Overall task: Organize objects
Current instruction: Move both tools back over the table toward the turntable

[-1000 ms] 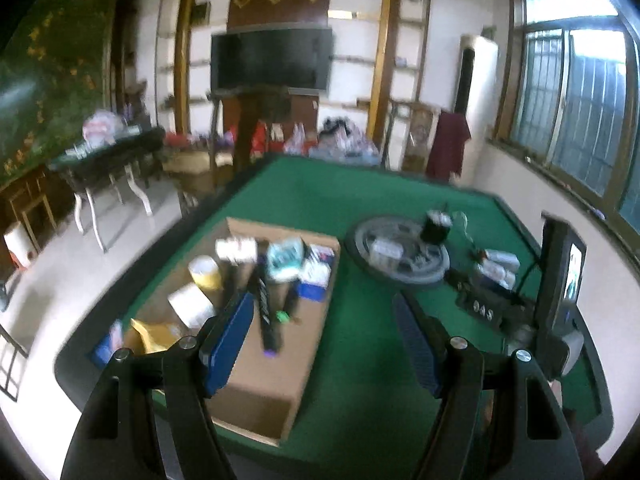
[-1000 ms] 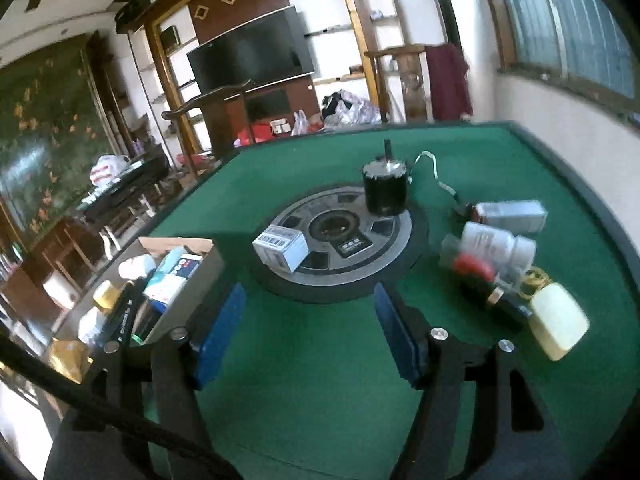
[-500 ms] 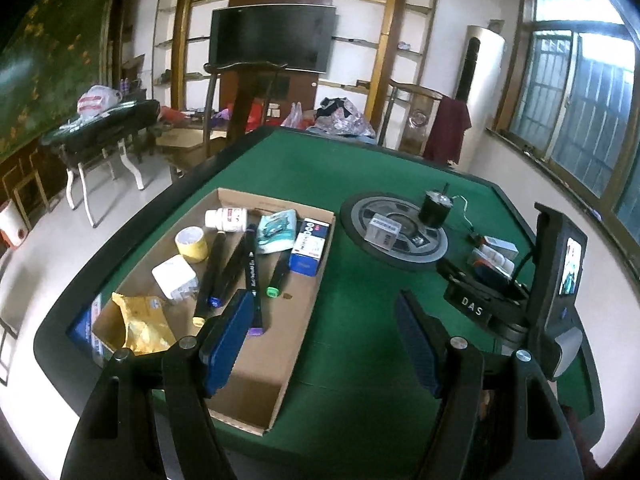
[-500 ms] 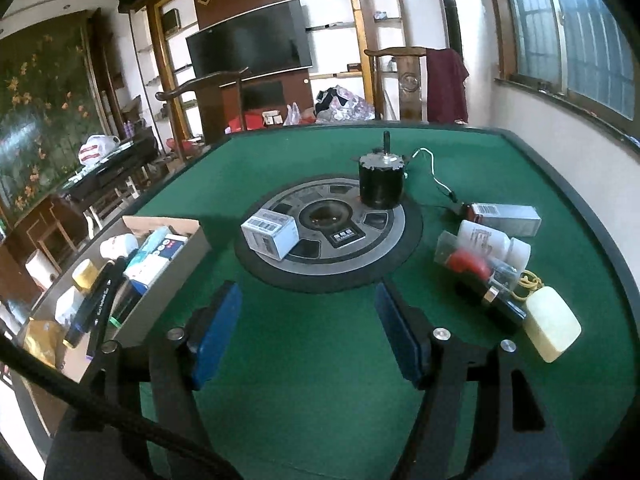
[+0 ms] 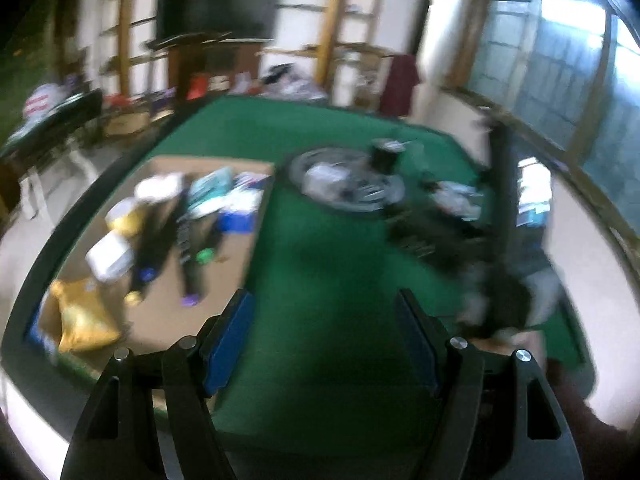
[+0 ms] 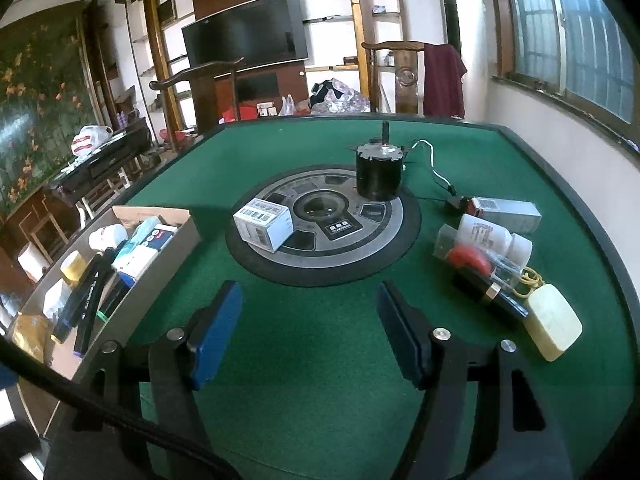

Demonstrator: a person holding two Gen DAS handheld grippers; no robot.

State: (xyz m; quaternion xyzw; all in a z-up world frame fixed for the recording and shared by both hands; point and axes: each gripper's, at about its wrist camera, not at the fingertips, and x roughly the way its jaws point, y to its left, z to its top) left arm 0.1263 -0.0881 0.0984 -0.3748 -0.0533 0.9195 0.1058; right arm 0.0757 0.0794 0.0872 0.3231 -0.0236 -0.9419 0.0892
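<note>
A cardboard box [image 6: 120, 280] at the table's left holds markers, a tape roll, a white bottle and small packs; it shows blurred in the left wrist view [image 5: 224, 280]. A small white carton [image 6: 262, 229] lies on the round centre panel [image 6: 384, 248]. At the right lie a white bottle [image 6: 492, 238], a long white carton [image 6: 506, 209], a red item, a dark tube and a pale yellow block [image 6: 554, 322]. My left gripper [image 5: 326, 320] and my right gripper [image 6: 310, 312] are both open and empty above the green felt.
A black motor [image 6: 378, 174] with a white cable stands on the centre panel. In the blurred left wrist view the right gripper with its upright phone [image 5: 516, 216] is at the right. Chairs, shelves and a television stand behind the table.
The left wrist view has swung and blurred, moving forward and right over the table. The right gripper has moved slightly closer to the centre panel. Both stay open.
</note>
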